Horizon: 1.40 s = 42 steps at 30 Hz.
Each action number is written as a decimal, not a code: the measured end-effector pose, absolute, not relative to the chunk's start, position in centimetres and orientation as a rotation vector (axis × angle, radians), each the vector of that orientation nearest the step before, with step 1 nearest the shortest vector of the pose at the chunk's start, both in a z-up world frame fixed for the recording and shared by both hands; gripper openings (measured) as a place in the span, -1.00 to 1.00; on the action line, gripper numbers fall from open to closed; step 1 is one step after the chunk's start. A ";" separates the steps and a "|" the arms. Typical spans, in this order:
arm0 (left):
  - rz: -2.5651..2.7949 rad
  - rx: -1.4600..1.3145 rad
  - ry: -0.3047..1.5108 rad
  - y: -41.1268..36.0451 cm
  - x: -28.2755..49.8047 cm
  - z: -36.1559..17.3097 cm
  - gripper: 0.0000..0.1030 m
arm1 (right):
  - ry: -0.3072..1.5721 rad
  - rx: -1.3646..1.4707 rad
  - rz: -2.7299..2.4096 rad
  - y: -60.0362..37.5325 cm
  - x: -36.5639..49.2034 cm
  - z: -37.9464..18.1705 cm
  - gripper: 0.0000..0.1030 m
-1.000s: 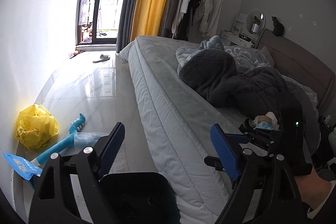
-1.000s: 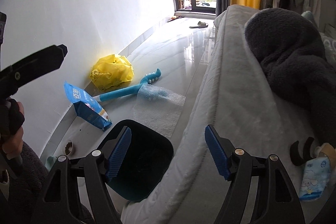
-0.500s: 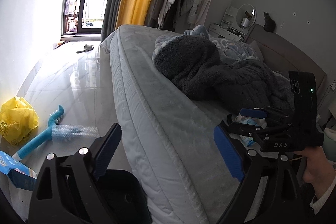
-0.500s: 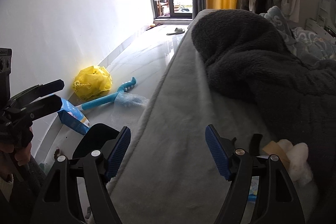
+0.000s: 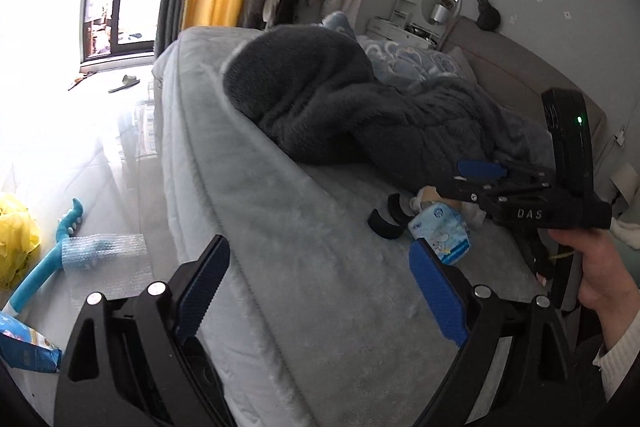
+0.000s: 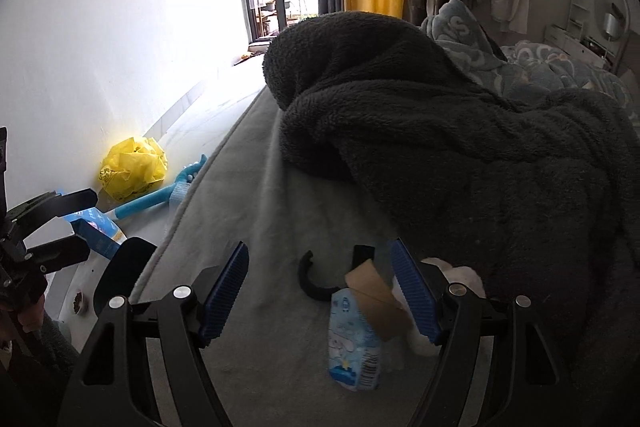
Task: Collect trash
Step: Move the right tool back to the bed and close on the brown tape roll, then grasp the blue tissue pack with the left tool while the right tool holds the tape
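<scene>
Yellow bag [image 6: 134, 167]: crumpled on the floor, far left, against the white wall.
Blue-handled tool [image 6: 160, 197]: lying on the floor just beside the bag, its long handle running back toward the wall and its pronged head toward the bed.
Blue packet on floor [image 6: 98, 229]: beside the tool's handle end, near a dark bin [image 6: 124, 269] at the foot of the bed.
Left gripper [image 5: 320, 291]: over the bed's near edge, jaws spread wide and just been opening further, only bare grey cover [image 5: 304, 267] between them.
Black curved piece [image 6: 320, 277]: on the cover, a C-shape with its open side facing the dark blanket [image 6: 460, 147].
Tissue pack [image 6: 354, 341]: light blue, flat on the cover, long axis running from the gripper toward the blanket, barcode end nearest the gripper.
Right gripper [image 6: 332, 293]: jaws apart over the pack, not touching it; brown card [image 6: 370, 293] and white wad [image 6: 460, 277] sit by the right-hand finger.
</scene>
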<state>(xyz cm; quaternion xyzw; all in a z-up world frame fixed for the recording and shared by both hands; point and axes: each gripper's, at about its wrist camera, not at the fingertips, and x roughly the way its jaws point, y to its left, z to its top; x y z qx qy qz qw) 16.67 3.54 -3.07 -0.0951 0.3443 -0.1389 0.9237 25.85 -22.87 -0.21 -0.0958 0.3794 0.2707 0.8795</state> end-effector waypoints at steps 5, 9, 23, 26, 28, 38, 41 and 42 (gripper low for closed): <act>-0.327 -0.167 0.748 0.7 17.7 -4.7 0.80 | 0.803 -0.256 0.574 -22.8 26.4 -1.2 0.25; -0.353 -0.143 0.771 -1.4 18.3 -5.6 0.80 | 0.807 -0.280 0.584 -22.9 26.5 -1.9 0.04; -0.417 -0.119 0.806 -6.2 19.2 -7.0 0.80 | 0.844 -0.310 0.573 -24.2 27.3 -3.3 -0.47; -0.427 -0.116 0.811 -7.1 19.4 -7.2 0.80 | 0.844 -0.229 0.609 -25.1 27.3 -2.9 -0.51; -0.436 -0.114 0.812 -7.8 19.6 -7.2 0.80 | 0.844 -0.181 0.632 -25.8 27.2 -2.6 -0.51; -0.477 -0.084 0.826 -11.1 19.8 -8.0 0.80 | 0.853 -0.117 0.678 -27.4 26.3 -2.6 -0.67; -0.479 -0.085 0.838 -11.7 20.1 -8.5 0.80 | 0.862 -0.097 0.686 -28.2 26.3 -2.9 -0.67; -0.479 -0.086 0.842 -11.9 20.1 -8.6 0.80 | 0.870 -0.079 0.696 -28.6 26.4 -3.0 -0.67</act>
